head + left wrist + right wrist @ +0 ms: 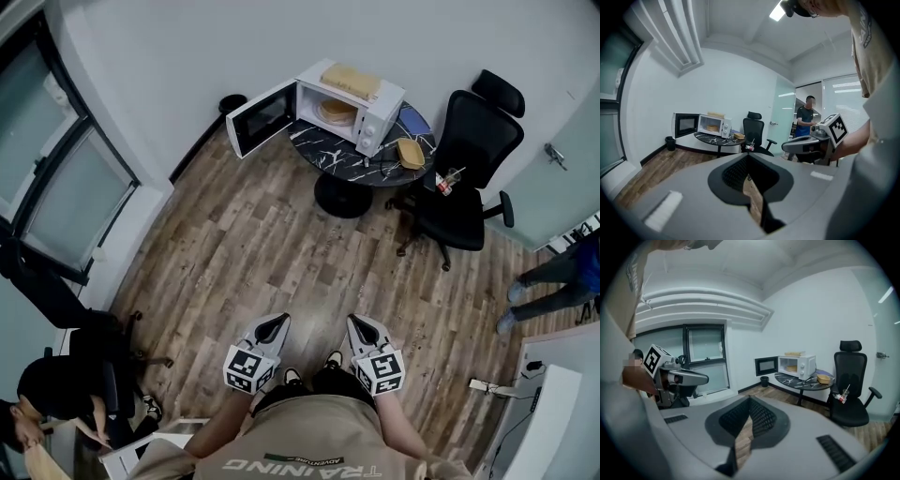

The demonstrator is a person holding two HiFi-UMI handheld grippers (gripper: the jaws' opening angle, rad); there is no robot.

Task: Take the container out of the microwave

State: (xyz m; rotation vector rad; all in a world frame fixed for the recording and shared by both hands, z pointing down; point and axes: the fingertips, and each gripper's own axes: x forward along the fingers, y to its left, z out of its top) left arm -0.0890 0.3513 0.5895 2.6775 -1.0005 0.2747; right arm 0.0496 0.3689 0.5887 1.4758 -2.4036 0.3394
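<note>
A white microwave [349,108] stands on a round black marble table [323,150] across the room, its door [260,118] swung open to the left. A round tan container [336,111] sits inside it, also seen as the container [712,127] and container [791,368] in the gripper views. My left gripper [270,330] and right gripper [362,331] are held side by side close to my body, far from the table. Both are shut with nothing between the jaws. The left gripper [748,157] and right gripper [750,400] point toward the microwave [711,125].
A flat tan box [352,80] lies on the microwave and a second tan container [410,152] on the table. A black office chair [466,173] stands right of the table, a dark bin [232,103] by the wall. A person [561,281] stands at right, another sits bottom left.
</note>
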